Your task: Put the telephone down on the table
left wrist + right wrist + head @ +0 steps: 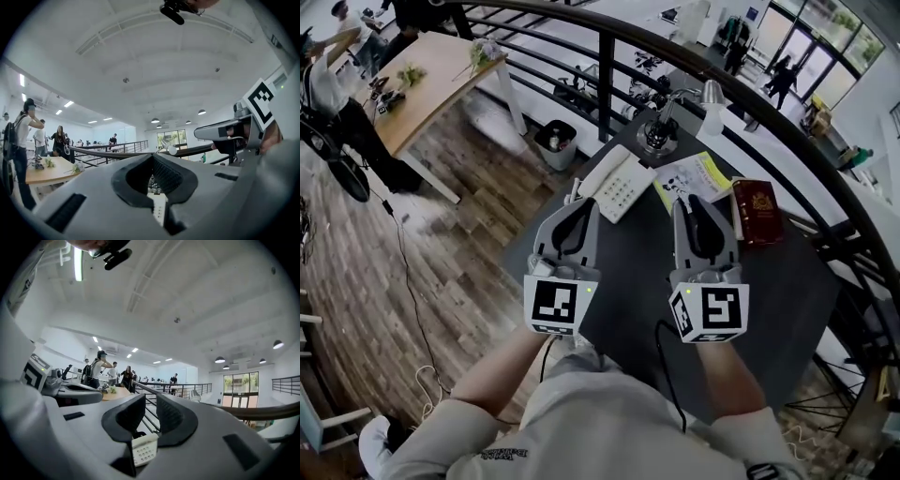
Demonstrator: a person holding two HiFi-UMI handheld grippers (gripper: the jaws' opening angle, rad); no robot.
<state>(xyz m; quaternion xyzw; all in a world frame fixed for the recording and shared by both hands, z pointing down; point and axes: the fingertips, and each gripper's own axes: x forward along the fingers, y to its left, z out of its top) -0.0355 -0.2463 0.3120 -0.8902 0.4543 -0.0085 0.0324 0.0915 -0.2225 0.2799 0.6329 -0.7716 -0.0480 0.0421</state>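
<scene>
Table (630, 267): dark top, telephone (617, 183) lying flat at its far edge.
Left gripper (584, 206): jaws together, empty.
Right gripper (687, 202): jaws narrowly apart, nothing between.

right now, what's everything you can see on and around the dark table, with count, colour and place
telephone: one, white, far left of the dark table
booklet: one, yellow and white, right of the telephone
book: one, dark red, right of the booklet
desk lamp: one, black base, at the table's far edge
railing: one, black, curving past the table
bin: one, dark, on the floor beyond the railing
wooden table: one, light brown, upper left
left gripper: one, grey, jaws together, empty
right gripper: one, grey, jaws slightly apart, empty
</scene>
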